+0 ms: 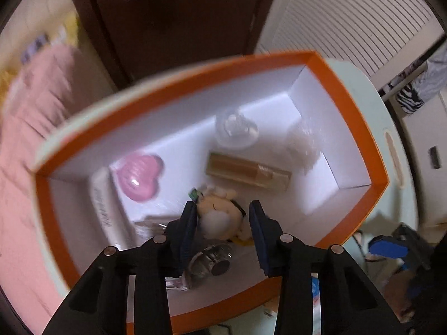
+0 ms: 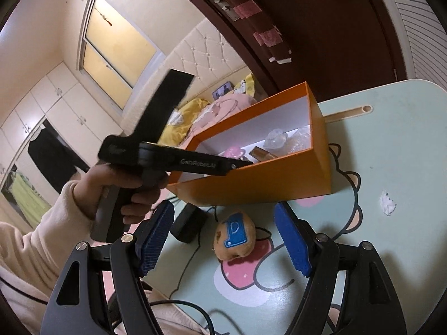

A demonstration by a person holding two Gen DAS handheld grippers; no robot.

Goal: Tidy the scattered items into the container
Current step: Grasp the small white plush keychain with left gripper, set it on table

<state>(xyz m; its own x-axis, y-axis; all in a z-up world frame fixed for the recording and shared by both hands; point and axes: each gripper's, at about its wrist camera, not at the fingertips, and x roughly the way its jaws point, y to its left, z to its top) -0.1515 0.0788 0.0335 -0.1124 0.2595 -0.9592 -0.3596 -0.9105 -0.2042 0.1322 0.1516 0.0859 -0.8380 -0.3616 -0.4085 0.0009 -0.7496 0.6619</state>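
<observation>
The orange box (image 1: 349, 106) with white inside stands on the mint table; it also shows in the right wrist view (image 2: 259, 184). In it lie a pink heart case (image 1: 141, 177), a tan box (image 1: 247, 173), a clear dome (image 1: 236, 129), a white tube (image 1: 107, 209), a shiny metal item (image 1: 209, 262) and a cream plush (image 1: 220, 215). My left gripper (image 1: 223, 223) is open above the box, jaws either side of the plush, apart from it. My right gripper (image 2: 226, 237) is open over a brown plush (image 2: 236, 236) with a blue patch, lying on the table outside the box.
A black block (image 2: 188, 223) with a cable lies left of the brown plush. A crumpled white scrap (image 2: 387, 202) sits on the table at right. The table top (image 2: 391, 139) has a cartoon print. A bed with pink and yellow bedding (image 2: 220, 106) lies behind.
</observation>
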